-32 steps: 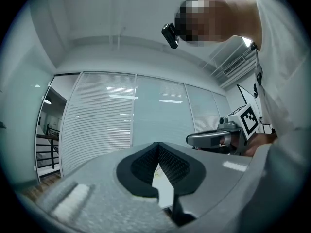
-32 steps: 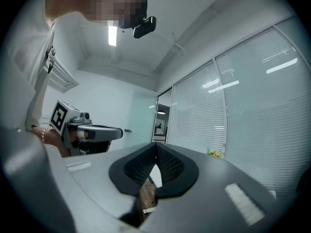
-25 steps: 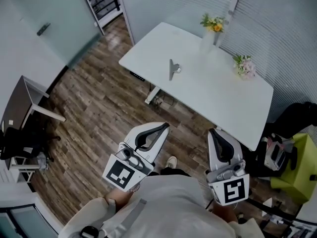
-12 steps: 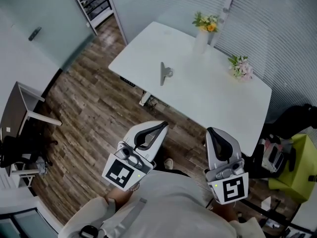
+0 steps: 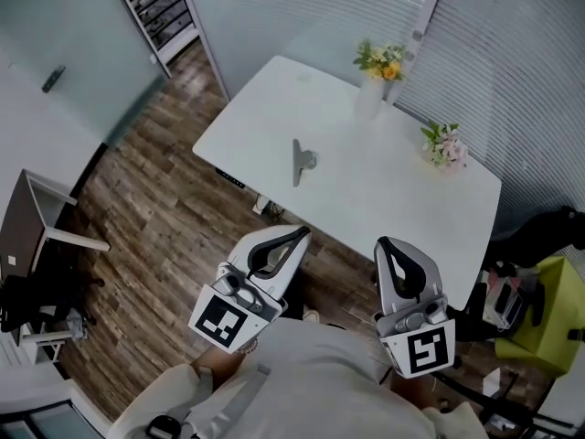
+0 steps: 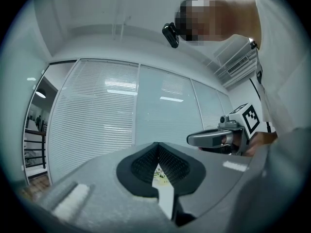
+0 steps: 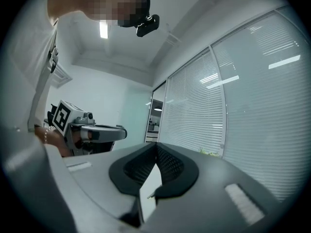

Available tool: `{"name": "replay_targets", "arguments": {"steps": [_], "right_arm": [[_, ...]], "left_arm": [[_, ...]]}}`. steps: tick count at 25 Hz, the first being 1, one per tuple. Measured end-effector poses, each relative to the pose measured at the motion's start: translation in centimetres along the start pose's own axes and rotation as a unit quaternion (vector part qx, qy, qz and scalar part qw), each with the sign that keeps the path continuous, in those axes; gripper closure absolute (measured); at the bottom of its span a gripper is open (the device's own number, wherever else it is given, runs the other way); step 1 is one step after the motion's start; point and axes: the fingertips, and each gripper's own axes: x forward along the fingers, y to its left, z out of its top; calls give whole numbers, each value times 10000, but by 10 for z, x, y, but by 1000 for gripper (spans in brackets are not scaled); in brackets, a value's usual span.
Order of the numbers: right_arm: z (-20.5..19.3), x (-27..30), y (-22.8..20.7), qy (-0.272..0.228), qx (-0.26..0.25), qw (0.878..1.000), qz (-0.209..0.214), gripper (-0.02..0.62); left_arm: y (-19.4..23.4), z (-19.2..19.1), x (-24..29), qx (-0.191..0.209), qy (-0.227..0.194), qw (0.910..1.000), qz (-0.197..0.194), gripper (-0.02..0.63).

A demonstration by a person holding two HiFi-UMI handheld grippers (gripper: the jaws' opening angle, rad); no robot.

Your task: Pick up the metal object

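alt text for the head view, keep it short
Seen from above, a person holds the left hand-held gripper and right hand-held gripper, both shut and empty, short of a white table. On it sit a metal object, yellow flowers and pink flowers.

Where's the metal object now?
Head view: the metal object lies on the white table, near its left end, left of the yellow flowers and the pink flowers.

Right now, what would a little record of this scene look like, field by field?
table: white, on a wood floor
metal object: lying on the table, untouched
yellow flowers: on the table, far side
pink flowers: on the table, far side
left gripper: jaws together, empty, apart from the metal object
right gripper: jaws together, empty
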Motion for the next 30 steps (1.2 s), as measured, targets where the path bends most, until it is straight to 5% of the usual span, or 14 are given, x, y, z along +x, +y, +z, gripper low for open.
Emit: {"name": "replay_targets", "arguments": {"steps": [20, 30], "right_arm": [[5, 225, -41, -24, -17, 9999, -110, 591], [-2, 288, -47, 54, 12, 9999, -129, 591]], "left_arm": [[212, -10, 75, -61, -69, 9998, -166, 601], [271, -26, 91, -136, 15, 9996, -249, 601]]}}
